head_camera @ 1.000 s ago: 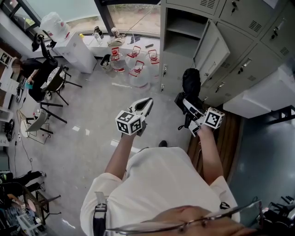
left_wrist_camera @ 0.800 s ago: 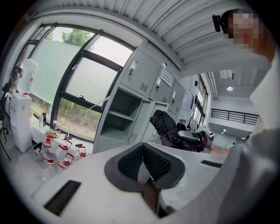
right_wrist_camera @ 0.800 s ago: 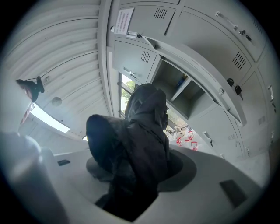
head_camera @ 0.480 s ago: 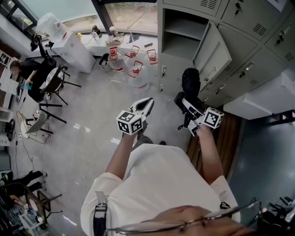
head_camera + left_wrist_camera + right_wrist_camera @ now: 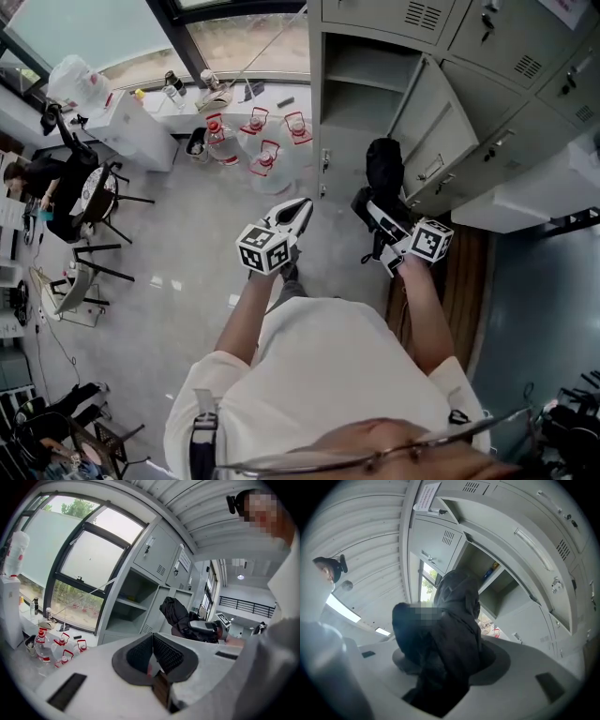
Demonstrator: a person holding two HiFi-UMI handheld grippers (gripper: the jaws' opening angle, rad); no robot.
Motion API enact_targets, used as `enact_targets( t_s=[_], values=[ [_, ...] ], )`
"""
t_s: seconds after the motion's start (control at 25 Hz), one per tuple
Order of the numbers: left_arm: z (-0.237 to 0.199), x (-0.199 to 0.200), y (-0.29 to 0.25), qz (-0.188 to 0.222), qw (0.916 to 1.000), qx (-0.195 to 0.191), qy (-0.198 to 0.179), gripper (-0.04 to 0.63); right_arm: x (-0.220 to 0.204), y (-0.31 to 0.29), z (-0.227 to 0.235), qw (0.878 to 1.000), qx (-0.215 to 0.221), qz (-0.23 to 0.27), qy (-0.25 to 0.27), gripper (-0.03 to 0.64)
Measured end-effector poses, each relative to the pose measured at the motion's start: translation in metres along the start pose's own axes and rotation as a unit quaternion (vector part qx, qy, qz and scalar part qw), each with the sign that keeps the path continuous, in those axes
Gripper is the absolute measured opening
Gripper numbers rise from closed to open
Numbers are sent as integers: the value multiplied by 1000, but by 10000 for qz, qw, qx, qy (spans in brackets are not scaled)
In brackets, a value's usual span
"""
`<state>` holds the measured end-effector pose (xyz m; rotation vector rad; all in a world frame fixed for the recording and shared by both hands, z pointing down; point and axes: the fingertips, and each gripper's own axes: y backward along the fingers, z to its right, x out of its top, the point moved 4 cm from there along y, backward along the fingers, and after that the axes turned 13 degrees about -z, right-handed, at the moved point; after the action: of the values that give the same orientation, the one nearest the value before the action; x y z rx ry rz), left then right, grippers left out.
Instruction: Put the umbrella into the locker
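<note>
Water jugs (image 5: 264, 157), black chair (image 5: 94, 192), window (image 5: 248, 42)

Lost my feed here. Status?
Right claw clamped on umbrella. Left claw shut, empty. Open locker ahead, nothing blocking its opening.

Daylight pours in through the window (image 5: 244, 37), bright and a little washed out, and leaves soft sheen on the floor (image 5: 187, 253). Both gripper views are fisheye, with black corners and bent lines. The umbrella (image 5: 454, 634) looms dark and blurred.
</note>
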<state>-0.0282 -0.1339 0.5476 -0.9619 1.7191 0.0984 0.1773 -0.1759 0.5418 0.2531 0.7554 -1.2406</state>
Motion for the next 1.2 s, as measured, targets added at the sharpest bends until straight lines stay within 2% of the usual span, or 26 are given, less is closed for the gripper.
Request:
enact_targets(
  t_s=[0.24,0.48,0.76,1.04,1.2],
  values=[
    [-42,26,-13,-153,9993,-304,-130,5,31,-27,9,9982,-536,248,135,241],
    [-82,45,-22,-224,9977,-609,-173,5,67,-55,16,9904,-1217,303,576,239],
    [-119,63,-29,-308,9943,-985,-257,5,109,-84,22,9717,-2026,458,1129,238],
    [-136,81,-33,-337,9900,-1289,-465,5,143,-98,35,9479,-2810,467,1424,238],
    [-142,86,-34,-304,9895,-1353,-407,5,157,-106,44,9364,-3171,371,1458,238]
  ],
)
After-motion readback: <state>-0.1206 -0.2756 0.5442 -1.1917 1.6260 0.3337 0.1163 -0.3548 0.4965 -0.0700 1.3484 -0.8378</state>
